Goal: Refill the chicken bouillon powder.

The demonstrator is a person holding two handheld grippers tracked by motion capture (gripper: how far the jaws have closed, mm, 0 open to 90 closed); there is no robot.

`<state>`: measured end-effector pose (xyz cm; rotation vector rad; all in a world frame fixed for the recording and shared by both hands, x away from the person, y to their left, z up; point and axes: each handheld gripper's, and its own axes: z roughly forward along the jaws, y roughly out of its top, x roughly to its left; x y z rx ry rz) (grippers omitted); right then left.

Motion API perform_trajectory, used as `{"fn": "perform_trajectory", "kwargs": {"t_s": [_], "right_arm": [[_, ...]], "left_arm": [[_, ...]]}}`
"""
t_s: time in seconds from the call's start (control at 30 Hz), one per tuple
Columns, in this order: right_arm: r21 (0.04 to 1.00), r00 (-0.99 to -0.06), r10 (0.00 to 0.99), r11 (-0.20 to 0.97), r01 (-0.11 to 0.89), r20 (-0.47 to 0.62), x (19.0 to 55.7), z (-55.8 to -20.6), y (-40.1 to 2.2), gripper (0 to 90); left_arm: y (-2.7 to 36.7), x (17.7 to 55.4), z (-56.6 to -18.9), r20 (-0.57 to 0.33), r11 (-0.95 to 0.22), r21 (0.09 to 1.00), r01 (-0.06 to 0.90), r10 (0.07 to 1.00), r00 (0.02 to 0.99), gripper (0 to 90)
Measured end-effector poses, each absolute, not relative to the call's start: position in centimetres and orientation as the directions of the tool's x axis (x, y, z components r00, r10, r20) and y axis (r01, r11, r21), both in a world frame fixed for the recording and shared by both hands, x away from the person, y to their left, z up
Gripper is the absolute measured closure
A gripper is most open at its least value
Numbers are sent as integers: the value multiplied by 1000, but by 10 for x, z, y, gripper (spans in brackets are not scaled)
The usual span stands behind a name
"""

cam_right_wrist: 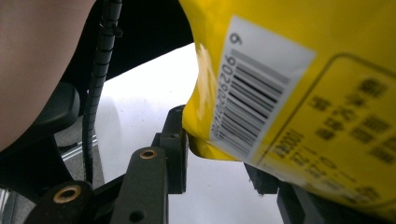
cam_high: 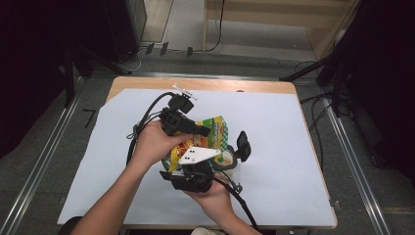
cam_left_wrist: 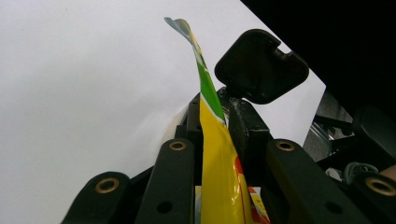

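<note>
Snack packet (cam_high: 215,132): yellow and green foil bag, held off the worktop (cam_high: 293,147) near the middle of the high view, between both hands. Its long axis runs roughly from lower left to upper right of that frame, with the green-and-white sealed end pointing to the upper right.

Left claw (cam_high: 203,131): comes in from the upper left of the packet and is clamped on the bag's edge. In the left gripper view the flat yellow film (cam_left_wrist: 219,163) stands edge-on between the two jaws, pinched narrow, and its crimped tip rises to the upper middle of the frame.

Right claw (cam_high: 230,159): comes in from below, at the packet's lower end. In the right gripper view the barcode panel (cam_right_wrist: 252,88) sits at the upper right, and the bag's lower corner lies between the jaws; the left jaw touches it. The far jaw is mostly hidden behind the bag, so a full pinch is probable, not certain.

Key relation: the two claws hold opposite ends of the same bag, left one farther up the frame, right one nearer the bottom edge. Judgement: the coming move is a pull-apart or tear across the packet's seal, so both grips need to stay firm.

White paper sheet (cam_high: 122,161) covers the worktop beneath.
</note>
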<state>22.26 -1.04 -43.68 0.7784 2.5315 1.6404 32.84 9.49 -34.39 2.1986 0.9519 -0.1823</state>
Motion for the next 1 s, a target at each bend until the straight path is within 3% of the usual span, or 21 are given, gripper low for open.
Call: {"fn": "perform_trajectory", "kwargs": {"t_s": [1.0], "right_arm": [[858,-868,422,312,409,260,220,-435,-13,649]], "left_arm": [[90,328,-343,-396,-487,541,685,571,719,783]]}}
